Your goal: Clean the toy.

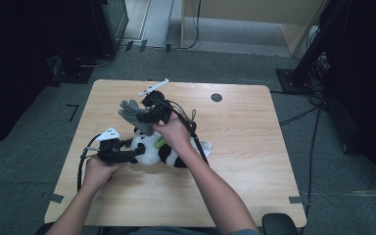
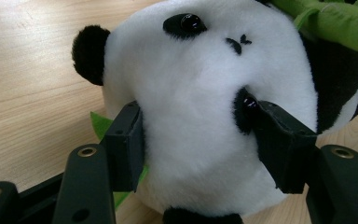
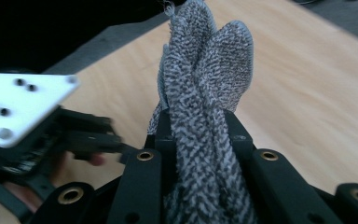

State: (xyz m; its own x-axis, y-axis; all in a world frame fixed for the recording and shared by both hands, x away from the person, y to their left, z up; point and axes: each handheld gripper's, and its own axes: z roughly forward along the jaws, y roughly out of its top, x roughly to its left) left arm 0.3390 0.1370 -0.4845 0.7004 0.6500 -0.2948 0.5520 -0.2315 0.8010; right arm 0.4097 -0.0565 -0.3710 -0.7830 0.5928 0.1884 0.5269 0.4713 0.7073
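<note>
A black-and-white panda plush [image 1: 159, 149] lies on the wooden table [image 1: 245, 147], a green piece [image 1: 160, 143] on its chest. My left gripper [image 1: 136, 152] is shut on its head; in the left gripper view the pads [image 2: 128, 144] press into the white face of the panda plush [image 2: 200, 88] from both sides. Just behind the panda, above the table, my right gripper [image 1: 146, 113] is shut on a grey knitted cloth [image 1: 133, 113]. In the right gripper view the grey knitted cloth [image 3: 205, 88] stands up between the jaws of my right gripper [image 3: 198, 128].
A round black grommet [image 1: 216, 97] sits in the table near its far edge. Dark equipment stands on the floor at the left, a black stand [image 1: 313, 54] at the right, a wooden cabinet [image 1: 254, 14] behind. The left gripper's white plate [image 3: 21, 107] shows in the right gripper view.
</note>
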